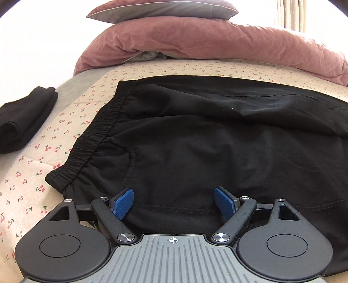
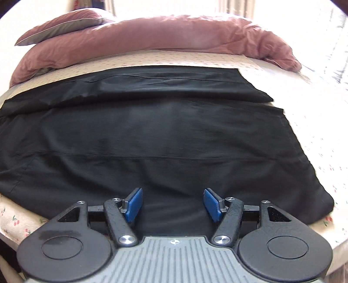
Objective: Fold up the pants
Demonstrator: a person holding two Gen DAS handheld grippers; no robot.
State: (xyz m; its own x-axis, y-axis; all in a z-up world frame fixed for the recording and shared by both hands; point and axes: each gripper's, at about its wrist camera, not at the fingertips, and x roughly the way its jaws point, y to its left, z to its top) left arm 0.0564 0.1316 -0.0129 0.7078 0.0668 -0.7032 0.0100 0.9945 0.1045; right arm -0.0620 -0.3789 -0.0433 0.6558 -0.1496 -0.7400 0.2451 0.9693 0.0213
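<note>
The black pants (image 1: pixel 206 135) lie flat across the bed (image 1: pixel 65 122), with the waistband (image 1: pixel 91 139) at the left and the leg ends (image 2: pixel 293 156) at the right. The left claw (image 1: pixel 174 203) and the right claw (image 2: pixel 173 204) both stand open over the near edge and hold nothing. The cloth looks thin and slippery, so a claw may catch only the top layer, or the sheet under it, and the fold would come out crooked.

Cherry-print bed sheet (image 1: pixel 71 122) under a heaped pink duvet (image 1: pixel 195 41) (pillow (image 1: pixel 163 9) on top), washed by bright window light.
</note>
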